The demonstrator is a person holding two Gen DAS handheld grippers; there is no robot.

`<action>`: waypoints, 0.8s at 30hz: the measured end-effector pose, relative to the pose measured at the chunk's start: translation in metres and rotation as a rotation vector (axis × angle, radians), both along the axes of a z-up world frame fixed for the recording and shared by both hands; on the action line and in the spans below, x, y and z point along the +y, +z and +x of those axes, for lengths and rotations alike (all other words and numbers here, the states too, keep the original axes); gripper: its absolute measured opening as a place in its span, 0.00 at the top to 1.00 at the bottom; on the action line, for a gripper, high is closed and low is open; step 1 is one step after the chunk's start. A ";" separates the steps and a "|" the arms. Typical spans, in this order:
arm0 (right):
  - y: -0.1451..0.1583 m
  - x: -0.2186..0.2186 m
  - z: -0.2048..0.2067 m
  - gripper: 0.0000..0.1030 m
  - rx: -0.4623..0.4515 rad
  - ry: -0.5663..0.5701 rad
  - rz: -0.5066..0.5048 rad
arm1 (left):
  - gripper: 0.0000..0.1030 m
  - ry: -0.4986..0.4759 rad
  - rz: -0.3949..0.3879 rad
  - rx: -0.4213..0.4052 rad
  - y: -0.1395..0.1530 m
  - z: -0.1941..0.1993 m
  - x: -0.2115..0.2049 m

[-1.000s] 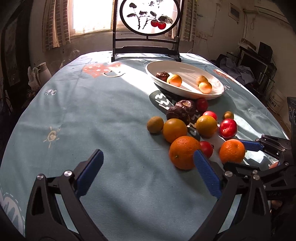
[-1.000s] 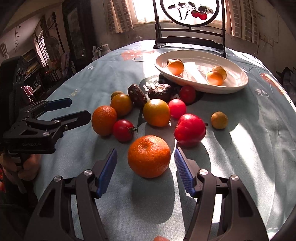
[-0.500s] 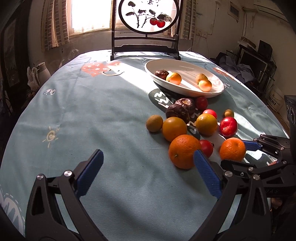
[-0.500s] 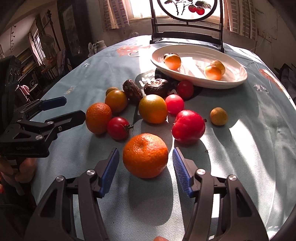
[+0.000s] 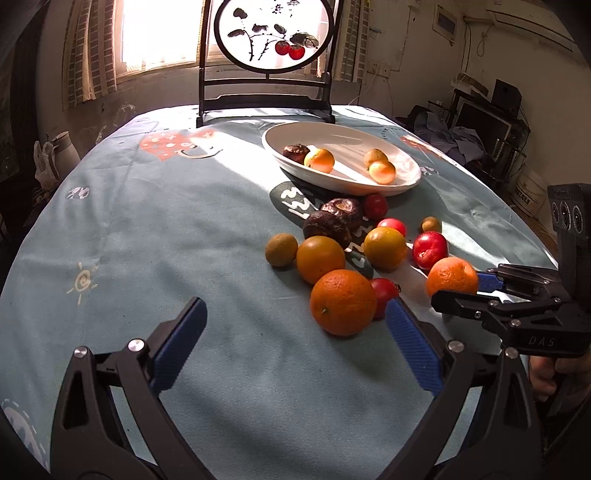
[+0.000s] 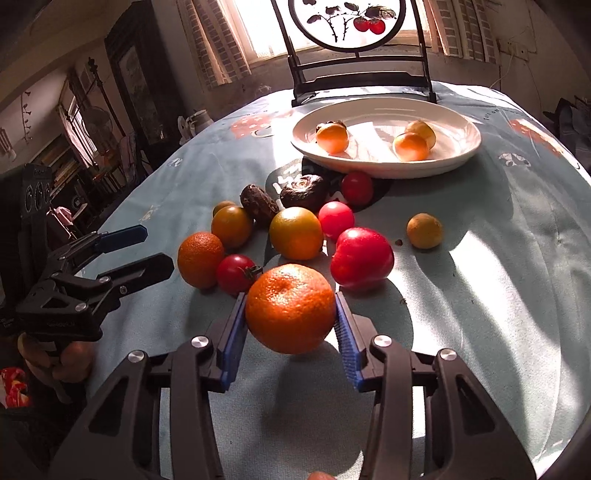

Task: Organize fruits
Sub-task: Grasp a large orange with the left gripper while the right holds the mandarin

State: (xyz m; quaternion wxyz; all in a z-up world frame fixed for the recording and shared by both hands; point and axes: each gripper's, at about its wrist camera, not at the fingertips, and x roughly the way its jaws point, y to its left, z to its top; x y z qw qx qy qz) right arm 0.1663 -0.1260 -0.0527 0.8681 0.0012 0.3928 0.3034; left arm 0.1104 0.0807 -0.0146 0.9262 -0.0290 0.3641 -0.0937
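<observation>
The mandarin [image 6: 290, 306] sits between the blue pads of my right gripper [image 6: 290, 295], whose jaws are closing and press on both its sides. The left wrist view shows that mandarin [image 5: 452, 277] at the tips of the right gripper [image 5: 461, 290]. My left gripper [image 5: 295, 339] stands open over bare cloth, with a bigger orange [image 5: 341, 301] just beyond its right finger. Loose on the cloth lie several fruits: a red apple [image 6: 361, 256], small tomatoes [image 6: 236, 273], yellow-orange fruits [image 6: 296, 232] and dark brown ones [image 6: 304, 192]. The white oval plate [image 6: 384, 170] behind them holds several fruits.
A dark wooden stand with a round painted panel [image 5: 271, 35] rises at the table's far end, behind the plate [image 5: 343, 190]. A small brownish fruit [image 6: 424, 230] lies alone to the right. The left gripper [image 6: 155, 247] hovers beside the pile, a hand under it.
The right gripper's jaws have closed from well apart onto the mandarin's sides. The left gripper has stayed open in about the same place.
</observation>
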 end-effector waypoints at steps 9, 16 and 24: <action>0.004 -0.001 -0.005 0.56 -0.022 0.014 0.008 | 0.39 -0.121 -0.049 0.092 -0.010 0.017 -0.015; 0.005 -0.001 -0.008 0.56 -0.036 0.017 0.010 | 0.39 -0.130 -0.125 0.164 -0.018 0.034 -0.009; 0.005 -0.002 -0.009 0.56 -0.036 0.020 0.013 | 0.51 -0.163 -0.149 0.175 -0.019 0.038 -0.011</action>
